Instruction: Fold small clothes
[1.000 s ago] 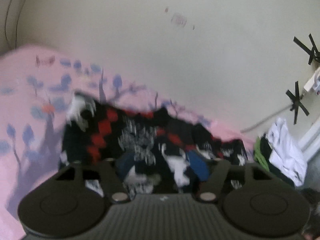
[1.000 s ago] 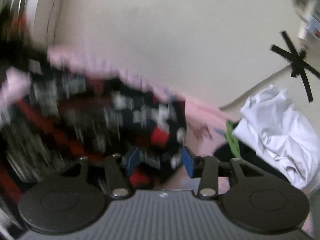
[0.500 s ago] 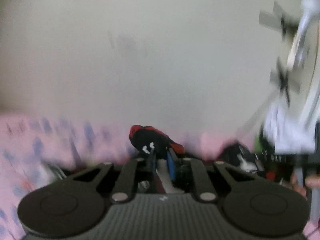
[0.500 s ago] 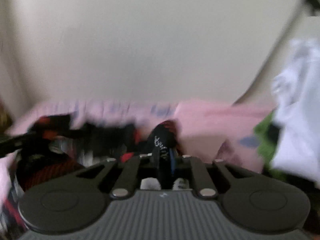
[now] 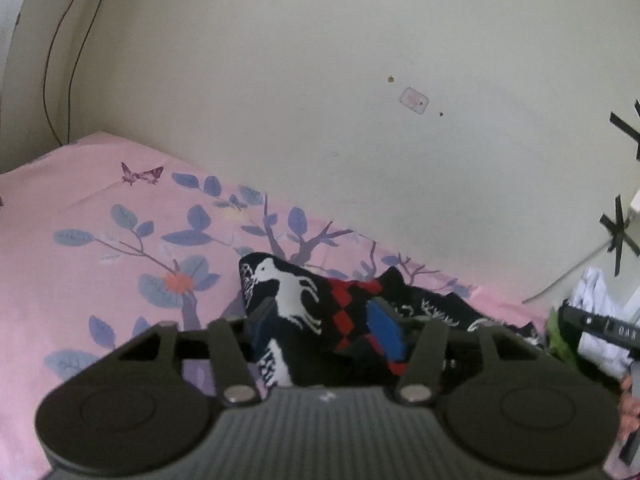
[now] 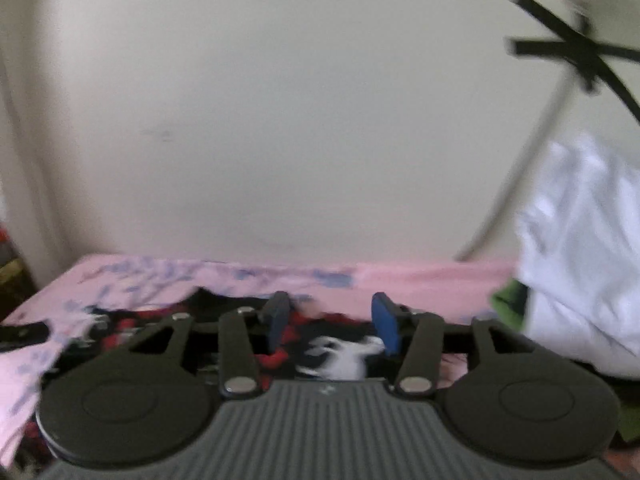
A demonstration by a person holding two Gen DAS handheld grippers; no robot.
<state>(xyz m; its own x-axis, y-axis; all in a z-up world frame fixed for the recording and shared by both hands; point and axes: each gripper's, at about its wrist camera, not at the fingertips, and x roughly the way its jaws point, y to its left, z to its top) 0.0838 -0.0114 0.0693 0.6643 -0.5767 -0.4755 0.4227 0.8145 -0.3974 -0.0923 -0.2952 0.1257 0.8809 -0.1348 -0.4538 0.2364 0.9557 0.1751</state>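
A small black garment [image 5: 304,300] with white animal prints and red diamonds lies on the pink floral sheet [image 5: 100,240]. My left gripper [image 5: 320,320] is open, its blue pads [image 5: 386,334] standing apart over the garment's raised corner. In the right wrist view the same garment [image 6: 336,354] lies under my right gripper [image 6: 332,324], which is open, with its blue pads [image 6: 386,326] apart. The view is blurred.
A cream wall [image 5: 320,100] runs along the far edge of the bed. A pile of white cloth [image 6: 580,260] and green cloth [image 6: 510,300] lies at the right. Black tape crosses [image 5: 618,228] and a cable are on the wall.
Both grippers were shut on the garment half a second ago and lifted; now both have opened and the garment lies on the sheet beneath them.
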